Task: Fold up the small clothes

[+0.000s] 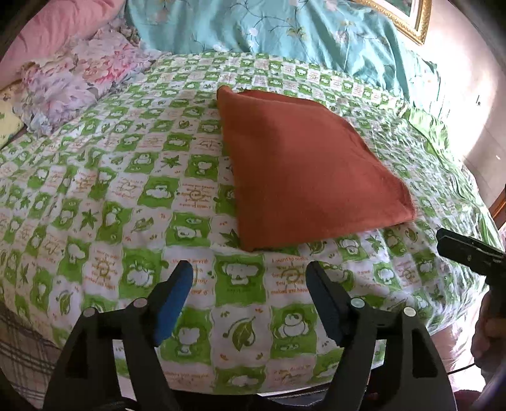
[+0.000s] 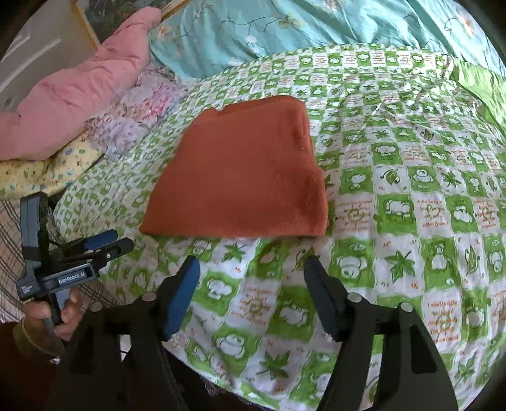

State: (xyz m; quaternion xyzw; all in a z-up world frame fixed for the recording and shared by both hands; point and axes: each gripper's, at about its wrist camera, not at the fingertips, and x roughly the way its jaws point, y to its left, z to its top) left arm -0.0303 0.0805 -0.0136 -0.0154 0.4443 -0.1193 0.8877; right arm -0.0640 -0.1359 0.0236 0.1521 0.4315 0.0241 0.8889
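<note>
Folded cloth on bedspread; pillows left, quilt behind.

Black fingers, blue pads, silver pins.

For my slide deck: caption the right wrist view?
Open right gripper hovers short of a folded rust-orange cloth on the green-checked bedspread.

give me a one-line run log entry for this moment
folded rust-orange cloth: flat on green checked bedsheet | left gripper: open, empty | right gripper: open, empty
</note>
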